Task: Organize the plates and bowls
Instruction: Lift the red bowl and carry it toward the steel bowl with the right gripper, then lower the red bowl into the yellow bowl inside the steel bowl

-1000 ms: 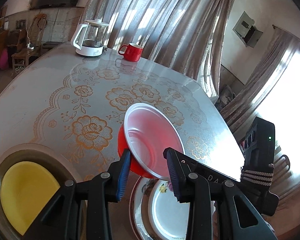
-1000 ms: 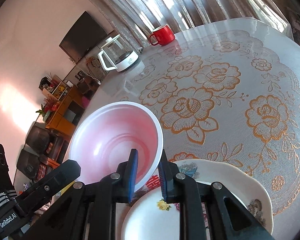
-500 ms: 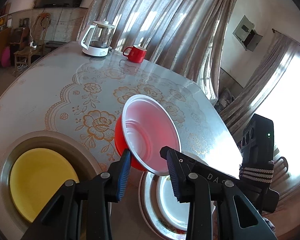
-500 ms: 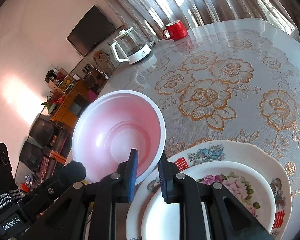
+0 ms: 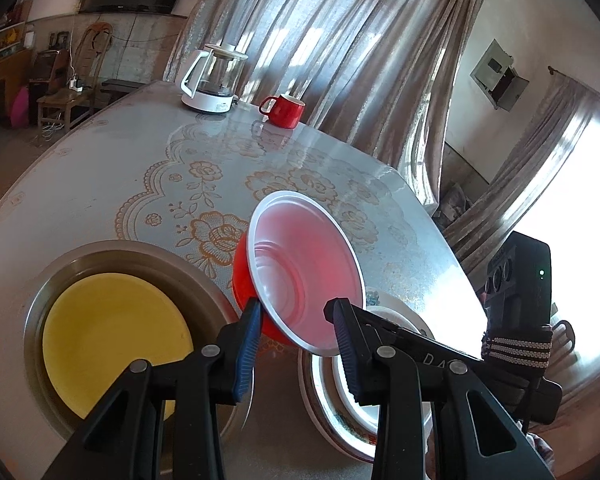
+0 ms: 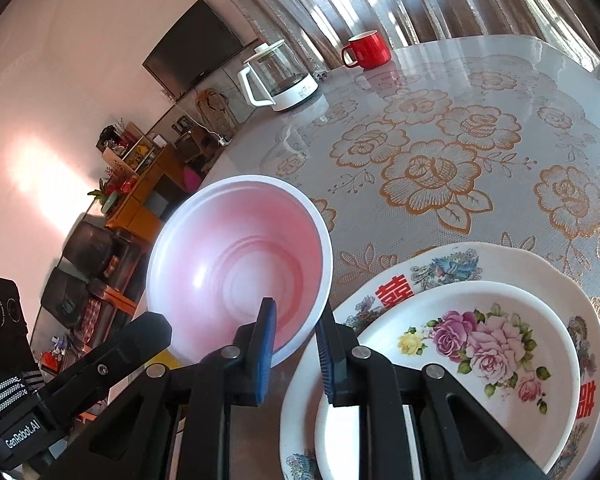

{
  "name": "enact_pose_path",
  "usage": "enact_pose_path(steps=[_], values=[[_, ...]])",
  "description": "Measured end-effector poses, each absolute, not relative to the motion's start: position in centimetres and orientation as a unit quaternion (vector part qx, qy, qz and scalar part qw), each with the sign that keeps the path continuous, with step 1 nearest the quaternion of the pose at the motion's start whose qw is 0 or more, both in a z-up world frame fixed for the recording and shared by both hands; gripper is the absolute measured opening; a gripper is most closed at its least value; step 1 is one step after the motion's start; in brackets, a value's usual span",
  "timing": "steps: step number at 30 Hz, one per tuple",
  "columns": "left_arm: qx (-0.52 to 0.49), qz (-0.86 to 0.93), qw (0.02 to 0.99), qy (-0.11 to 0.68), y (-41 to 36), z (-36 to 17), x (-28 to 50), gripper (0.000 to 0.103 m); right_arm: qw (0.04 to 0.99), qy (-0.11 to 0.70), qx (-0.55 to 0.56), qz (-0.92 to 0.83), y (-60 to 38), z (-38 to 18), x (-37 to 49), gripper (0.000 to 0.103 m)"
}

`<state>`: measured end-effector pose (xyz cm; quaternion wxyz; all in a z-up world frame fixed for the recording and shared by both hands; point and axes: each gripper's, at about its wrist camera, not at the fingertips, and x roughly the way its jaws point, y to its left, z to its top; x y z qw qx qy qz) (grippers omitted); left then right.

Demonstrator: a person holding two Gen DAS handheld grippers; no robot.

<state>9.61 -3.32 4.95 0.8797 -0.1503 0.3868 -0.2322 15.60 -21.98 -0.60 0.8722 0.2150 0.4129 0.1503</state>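
- The round table [image 5: 100, 184], under a lace-patterned cover with gold roses, fills both views; its middle is bare from the dishes at the near edge back to the far rim.
- Curtains [image 5: 340, 60] hang close behind the far rim; on the right in the left wrist view the cover's edge drops off just past the dishes.
- A metal basin [image 5: 204, 276] sits at the near left with a yellow plate [image 5: 112, 340] lying flat inside it; only the left wrist view shows this pair.
- A stack of two flowered plates [image 6: 480, 344], the smaller one on the larger, lies at the near right edge. The right wrist view shows its patterns plainly; in the left wrist view it is mostly hidden.
- The red bowl [image 5: 300, 268], white inside, is held tilted above the table between the basin and the plate stack, its rim overlapping the stack's edge.
- The right gripper [image 6: 296, 344] pinches the bowl's near rim, one pad inside and one outside.
- The left gripper [image 5: 296, 340] straddles the bowl's lower edge: its left pad touches the red outer wall; whether the right pad presses I cannot tell.
- A glass kettle [image 5: 214, 80] and a red mug [image 5: 284, 110] stand near the far rim, well apart from the dishes.
- Only the right wrist view shows a wall television [image 6: 196, 48] and shelves [image 6: 136, 176] beyond the table.
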Motion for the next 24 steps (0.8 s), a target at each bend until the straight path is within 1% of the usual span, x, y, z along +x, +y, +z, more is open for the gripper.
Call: enact_pose_path(steps=[24], values=[[-0.206, -0.176, 0.891, 0.365, 6.2, 4.7, 5.3, 0.036, 0.86, 0.418, 0.163, 0.244, -13.9, 1.1, 15.1, 0.019]])
